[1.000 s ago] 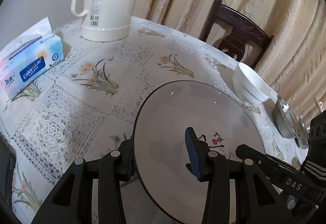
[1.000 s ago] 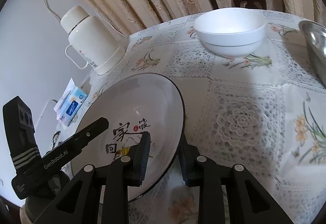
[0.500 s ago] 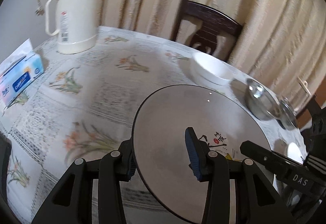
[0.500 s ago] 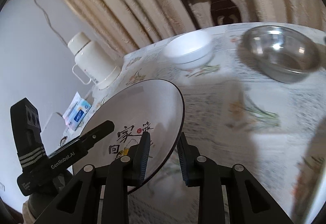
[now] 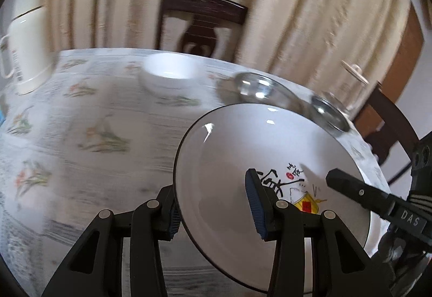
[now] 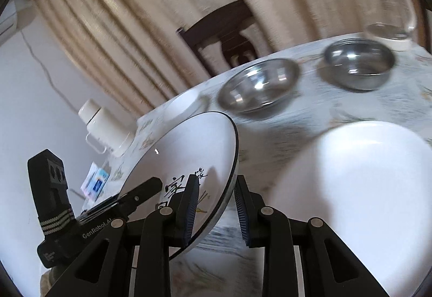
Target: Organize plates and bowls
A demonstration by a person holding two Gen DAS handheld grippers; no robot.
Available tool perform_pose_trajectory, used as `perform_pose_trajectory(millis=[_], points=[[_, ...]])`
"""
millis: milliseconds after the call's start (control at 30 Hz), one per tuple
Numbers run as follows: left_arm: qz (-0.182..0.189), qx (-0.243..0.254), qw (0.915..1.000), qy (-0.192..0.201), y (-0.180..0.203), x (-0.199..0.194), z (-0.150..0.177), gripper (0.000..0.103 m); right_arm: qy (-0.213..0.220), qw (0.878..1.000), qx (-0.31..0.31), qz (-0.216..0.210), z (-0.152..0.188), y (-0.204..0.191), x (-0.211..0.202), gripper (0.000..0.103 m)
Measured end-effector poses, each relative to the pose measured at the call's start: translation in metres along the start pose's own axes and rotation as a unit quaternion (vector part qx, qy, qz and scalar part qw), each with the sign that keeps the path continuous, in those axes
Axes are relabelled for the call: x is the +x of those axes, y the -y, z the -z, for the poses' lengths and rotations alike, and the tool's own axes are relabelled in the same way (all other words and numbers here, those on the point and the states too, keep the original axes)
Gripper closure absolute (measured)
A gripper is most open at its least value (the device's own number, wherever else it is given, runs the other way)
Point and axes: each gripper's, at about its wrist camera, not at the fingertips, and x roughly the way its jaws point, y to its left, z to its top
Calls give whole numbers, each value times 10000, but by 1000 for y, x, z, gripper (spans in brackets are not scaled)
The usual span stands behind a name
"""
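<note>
Left wrist: left gripper [image 5: 216, 206] pinches plate [image 5: 243, 162] rim, plate held above table [image 5: 81, 162]. White bowl [image 5: 168, 77] near far edge; steel bowl [image 5: 259, 89] beside it.

Right wrist: right gripper [image 6: 216, 205] pinches plate [image 6: 189, 151] opposite rim. Two steel bowls [image 6: 259, 86] [image 6: 357, 66] near far edge; second white plate [image 6: 364, 189] at right, blurred.

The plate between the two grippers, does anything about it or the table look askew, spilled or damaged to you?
Nothing spilled or broken shows. The plate is tilted, lifted off the table, with the left gripper and right gripper each clamping its rim. Motion blur hides fine detail.
</note>
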Motion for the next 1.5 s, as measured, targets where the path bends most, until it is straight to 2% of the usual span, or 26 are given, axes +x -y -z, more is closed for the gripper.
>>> perform_pose_trajectory(millis=[333,600,900,1133,1233,1500], points=[[508,568,9965,-336,93,31,12,59,311,9972,515,452,9,64,-52,73],[591,933,9927,-481,135,49,23,59,411,9941,816,584,17,100,-69,73],[534,1131,9902,-628,148,64,32,59,389,9923,1002,615,24,121,-72,73],[402,1256,9890,-667,153,69,34,58,542,9908,948,796,25,124,-79,73],[384,1311,9889,-580,155,68,33,57,547,9910,997,708,25,128,-81,73],[346,1262,9894,-624,152,69,33,57,598,9894,988,876,29,127,-84,73]])
